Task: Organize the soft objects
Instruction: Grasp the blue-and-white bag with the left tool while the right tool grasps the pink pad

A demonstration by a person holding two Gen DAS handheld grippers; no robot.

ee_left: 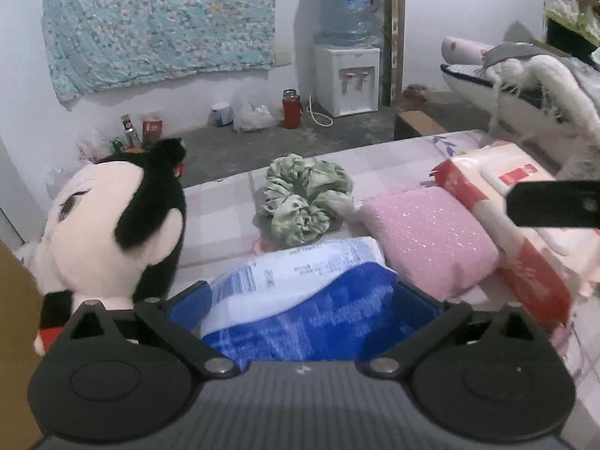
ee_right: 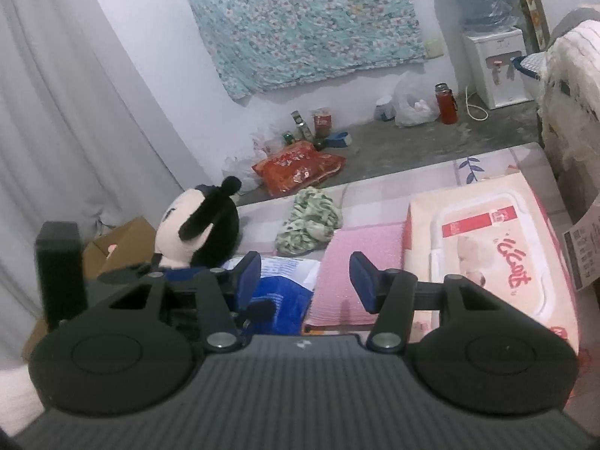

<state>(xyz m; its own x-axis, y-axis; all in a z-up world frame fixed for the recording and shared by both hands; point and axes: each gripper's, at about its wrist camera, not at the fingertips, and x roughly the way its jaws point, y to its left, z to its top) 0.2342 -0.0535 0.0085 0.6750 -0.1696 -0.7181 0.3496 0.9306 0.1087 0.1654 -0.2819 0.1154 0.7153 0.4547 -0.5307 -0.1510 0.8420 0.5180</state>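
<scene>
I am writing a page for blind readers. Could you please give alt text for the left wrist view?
The left gripper stands wide open around a blue and white packet on a bed. Beyond it lie a pink sponge, a green scrunchie and a pack of wipes; a black and white plush toy sits at the left.

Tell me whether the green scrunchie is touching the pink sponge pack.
Touching. In the left wrist view the green scrunchie's right edge lies against the clear wrap at the far corner of the pink sponge pack, with no gap visible.
</scene>
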